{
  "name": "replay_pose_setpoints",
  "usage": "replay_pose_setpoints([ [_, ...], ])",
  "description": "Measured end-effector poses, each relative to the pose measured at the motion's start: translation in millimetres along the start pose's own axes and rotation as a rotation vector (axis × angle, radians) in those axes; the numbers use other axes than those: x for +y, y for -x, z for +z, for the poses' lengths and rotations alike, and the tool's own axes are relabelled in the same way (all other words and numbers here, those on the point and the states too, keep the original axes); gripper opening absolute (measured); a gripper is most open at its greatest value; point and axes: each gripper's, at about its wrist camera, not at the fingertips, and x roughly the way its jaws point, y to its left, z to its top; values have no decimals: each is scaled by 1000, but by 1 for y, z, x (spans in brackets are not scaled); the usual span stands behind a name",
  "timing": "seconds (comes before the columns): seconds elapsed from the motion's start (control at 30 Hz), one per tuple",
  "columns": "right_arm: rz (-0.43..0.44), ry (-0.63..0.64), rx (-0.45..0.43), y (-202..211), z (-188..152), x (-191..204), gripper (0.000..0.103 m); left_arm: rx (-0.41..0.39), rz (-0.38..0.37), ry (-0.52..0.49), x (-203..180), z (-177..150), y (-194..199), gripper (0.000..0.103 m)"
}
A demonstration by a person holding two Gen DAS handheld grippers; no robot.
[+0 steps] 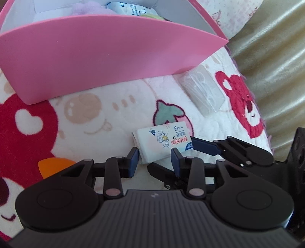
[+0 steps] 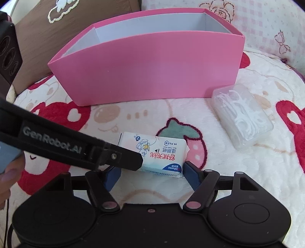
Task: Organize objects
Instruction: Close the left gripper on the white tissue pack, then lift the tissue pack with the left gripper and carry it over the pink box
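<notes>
A small white wipes packet (image 1: 162,142) lies on a cartoon-print blanket (image 1: 91,122) before a pink box (image 2: 148,66). It is pinched by the left gripper (image 1: 154,159); the right gripper (image 2: 152,174) straddles it, jaws apart.

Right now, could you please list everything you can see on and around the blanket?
Storage box: one, pink outside, white inside, upright at the far side of the blanket.
Items in the box: several, purple, blue-white, partly hidden.
Wipes pack: one, white with red print, lying in front of the box.
Floss pick case: one, clear with white picks, right of the pack.
Blanket: one, cream with red bears, under everything.
Cushion: one, brown, behind the box.
Left tongs: black, blue pads, at the pack's near end.
Right tongs: black, blue pads, straddling the pack.
</notes>
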Motion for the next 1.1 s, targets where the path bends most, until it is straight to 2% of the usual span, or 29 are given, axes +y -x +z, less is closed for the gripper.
replay_pose_setpoints([
  [0.1,-3,3,1,-2,0,1,79,-17,9,75,6,-1,-5,36],
  [0.2,-17,18,0,-4,-3,3,79,-85,57,95,10,0,-5,36],
  [0.27,-21,17,-1,-4,-4,3,79,-80,62,72,5,1,-4,34],
  [0.37,-27,21,-8,-6,-5,4,79,-91,80,-15,-5,-1,-1,28],
  [0.8,-56,78,-38,-18,-15,11,85,-85,32,63,1,-1,0,28],
  [1.1,-82,109,-45,-7,-21,17,82,-86,40,8,-26,-6,24,28],
])
